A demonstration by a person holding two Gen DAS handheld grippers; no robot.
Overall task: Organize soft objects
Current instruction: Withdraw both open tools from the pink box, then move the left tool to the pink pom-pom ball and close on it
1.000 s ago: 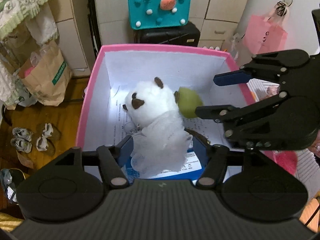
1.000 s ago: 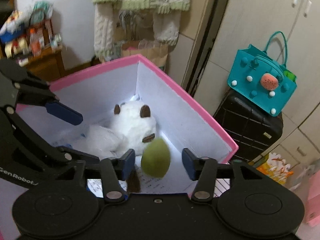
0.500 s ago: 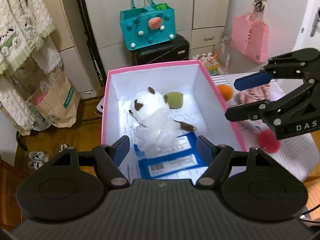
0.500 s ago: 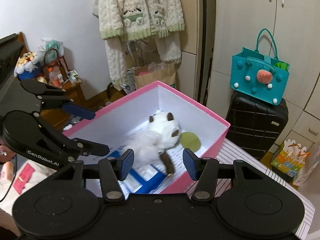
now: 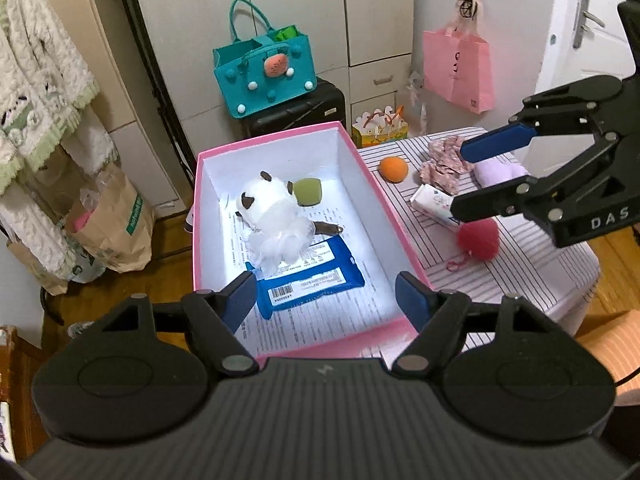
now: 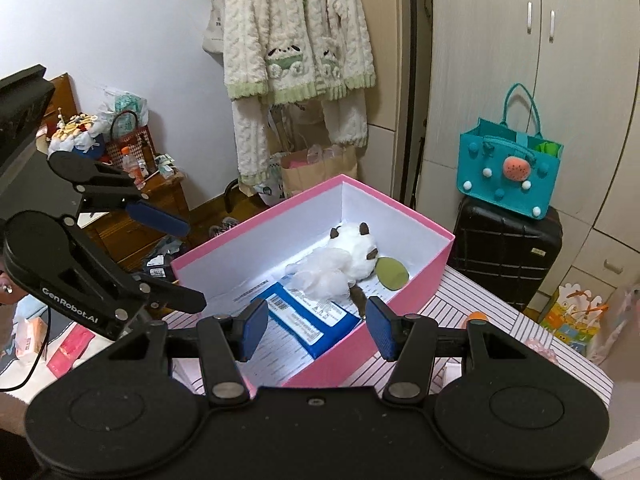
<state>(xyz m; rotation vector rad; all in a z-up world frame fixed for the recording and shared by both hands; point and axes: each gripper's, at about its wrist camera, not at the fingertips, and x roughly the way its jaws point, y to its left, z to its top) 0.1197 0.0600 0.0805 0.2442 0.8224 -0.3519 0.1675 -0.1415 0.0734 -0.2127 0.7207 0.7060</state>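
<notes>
Plainly both empty: left claw [image 5: 325, 294] ("GenRobot.AI") is opening, right claw [image 6: 317, 323] ("DAS") gapes.

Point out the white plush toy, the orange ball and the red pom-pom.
white plush toy [image 5: 267, 204]: left wrist view, on its round head.
orange ball [image 5: 393, 168]: left wrist view, its middle.
red pom-pom [image 5: 479, 238]: left wrist view, its fluffy middle.

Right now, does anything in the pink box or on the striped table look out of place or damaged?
Nothing looks damaged or spilled. The plush toy lies on its side in the pink box, and several soft things, such as the orange ball and red pompom, lie loose on the table.
</notes>
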